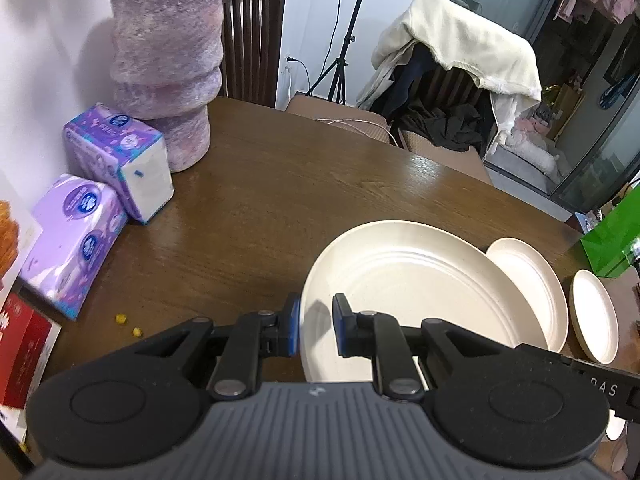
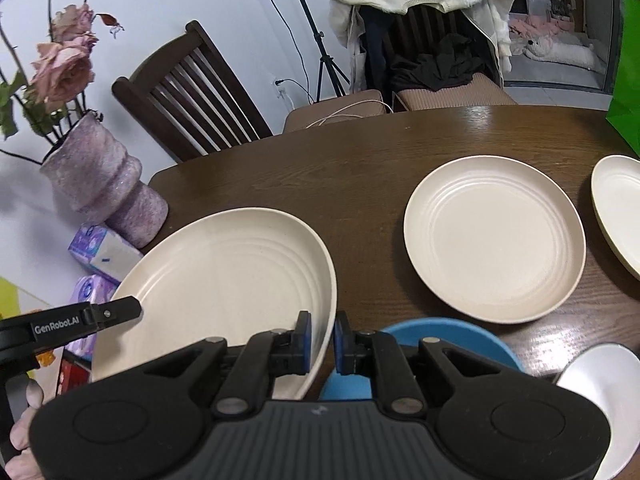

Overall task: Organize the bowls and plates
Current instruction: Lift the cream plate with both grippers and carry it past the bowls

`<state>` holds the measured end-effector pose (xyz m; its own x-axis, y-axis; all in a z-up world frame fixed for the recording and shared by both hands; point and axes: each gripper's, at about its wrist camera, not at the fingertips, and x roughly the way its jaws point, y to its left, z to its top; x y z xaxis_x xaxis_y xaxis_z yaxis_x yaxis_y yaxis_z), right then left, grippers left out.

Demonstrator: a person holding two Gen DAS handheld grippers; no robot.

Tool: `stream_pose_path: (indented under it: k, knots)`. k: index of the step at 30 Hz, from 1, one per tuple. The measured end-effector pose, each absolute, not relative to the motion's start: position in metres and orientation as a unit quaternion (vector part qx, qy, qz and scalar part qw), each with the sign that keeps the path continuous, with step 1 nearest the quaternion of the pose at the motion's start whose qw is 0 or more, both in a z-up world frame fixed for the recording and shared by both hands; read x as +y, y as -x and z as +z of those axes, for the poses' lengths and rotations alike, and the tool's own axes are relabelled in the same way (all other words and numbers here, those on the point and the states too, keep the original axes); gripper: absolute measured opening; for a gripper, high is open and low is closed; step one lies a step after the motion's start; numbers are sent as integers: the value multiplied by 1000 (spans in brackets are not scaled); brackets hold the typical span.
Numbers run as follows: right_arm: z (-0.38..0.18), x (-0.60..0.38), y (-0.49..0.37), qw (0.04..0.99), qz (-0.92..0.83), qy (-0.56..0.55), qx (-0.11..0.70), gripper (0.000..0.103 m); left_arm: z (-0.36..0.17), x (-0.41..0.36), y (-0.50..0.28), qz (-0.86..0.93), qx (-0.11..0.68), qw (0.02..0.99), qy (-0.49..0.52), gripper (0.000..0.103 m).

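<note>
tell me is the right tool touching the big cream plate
Touching. In the right wrist view the right tool has the big cream plate rim pinched between its two blue pads.

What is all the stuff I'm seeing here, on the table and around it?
Large cream round plate: one, held at both rims, above the table.
Smaller cream plates: two, right side of the brown wooden table.
Blue bowl: one, under the right gripper.
Purple textured vase: one, with faded pink roses, far left.
Purple tissue packs: two, beside the vase.
Dark wooden chair: one, behind the table.
Left gripper: black, shut on the large plate.
Right gripper: black, likewise.
</note>
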<state>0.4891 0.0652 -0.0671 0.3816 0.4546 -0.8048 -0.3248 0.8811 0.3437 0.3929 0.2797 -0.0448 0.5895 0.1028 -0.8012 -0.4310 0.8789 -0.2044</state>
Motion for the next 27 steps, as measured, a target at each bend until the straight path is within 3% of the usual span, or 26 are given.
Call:
stream_pose_path:
  k: [27]
  knots:
    - [-20, 26, -390, 842, 245, -65, 476, 11, 1, 243, -289, 152, 393, 885, 198, 17]
